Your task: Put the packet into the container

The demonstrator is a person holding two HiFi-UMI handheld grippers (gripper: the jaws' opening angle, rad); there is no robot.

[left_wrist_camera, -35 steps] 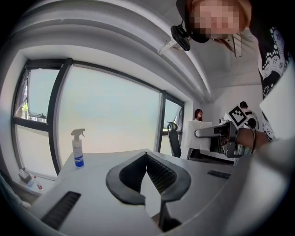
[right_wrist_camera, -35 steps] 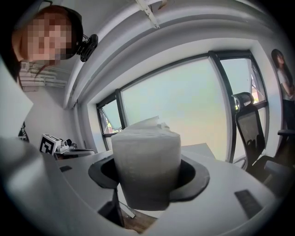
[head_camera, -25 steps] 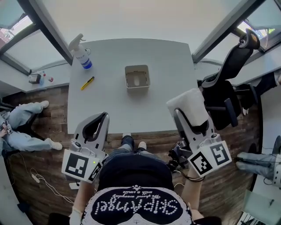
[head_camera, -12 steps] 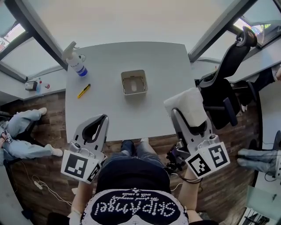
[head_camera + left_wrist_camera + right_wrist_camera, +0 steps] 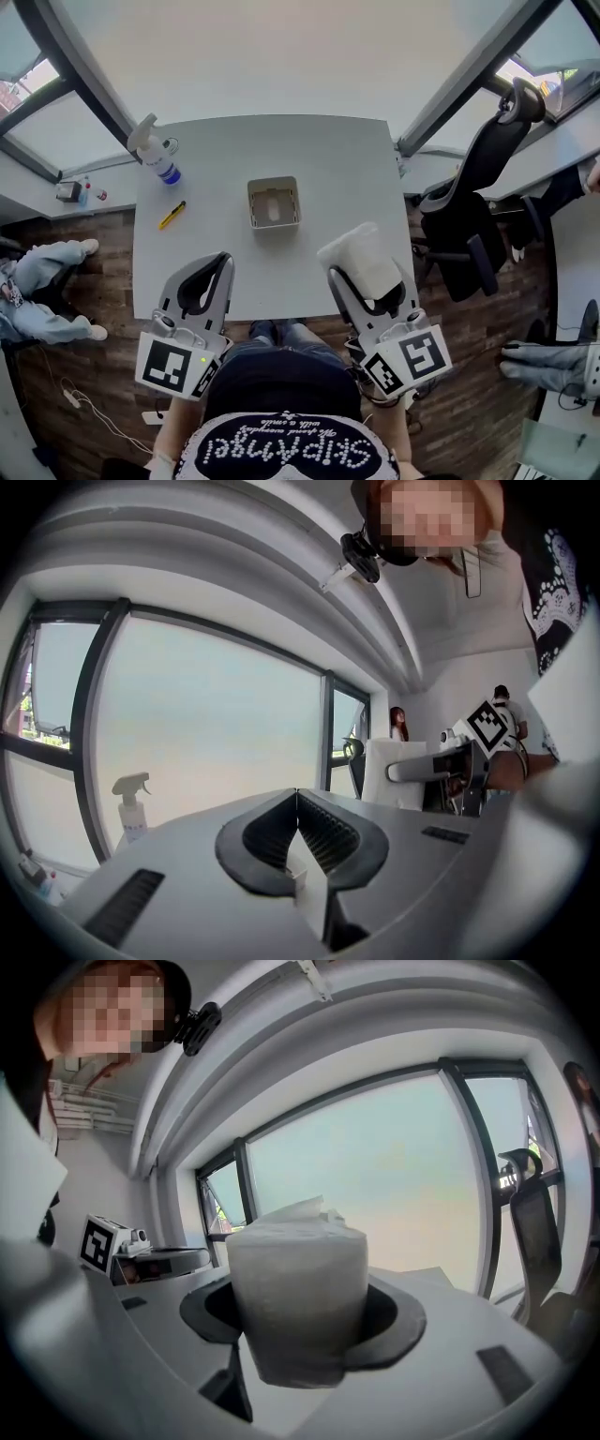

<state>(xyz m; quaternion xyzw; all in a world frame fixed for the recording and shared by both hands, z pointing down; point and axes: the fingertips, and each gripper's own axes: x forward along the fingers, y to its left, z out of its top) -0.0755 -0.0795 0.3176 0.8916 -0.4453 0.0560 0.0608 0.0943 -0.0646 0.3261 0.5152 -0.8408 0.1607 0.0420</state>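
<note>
The packet [image 5: 356, 251] is a white, soft wrapped bundle, and my right gripper [image 5: 366, 279] is shut on it above the table's near right part. In the right gripper view the packet [image 5: 298, 1288] fills the gap between the dark jaws and hides their tips. The container [image 5: 273, 202], a small pale open-topped square bin, stands in the middle of the grey table [image 5: 328, 169], ahead and to the left of the packet. My left gripper [image 5: 222, 259] hovers over the table's near left edge. Its jaw tips meet with nothing between them [image 5: 297, 795].
A spray bottle [image 5: 155, 157] stands at the table's far left corner, with a yellow pen-like tool [image 5: 172, 215] nearer. A black office chair [image 5: 478, 216] stands right of the table. A person's legs [image 5: 42, 281] lie on the wooden floor at the left.
The table has slid lower in the head view, and both grippers stand farther over its near edge. The packet stays in the right gripper, closer to the container.
</note>
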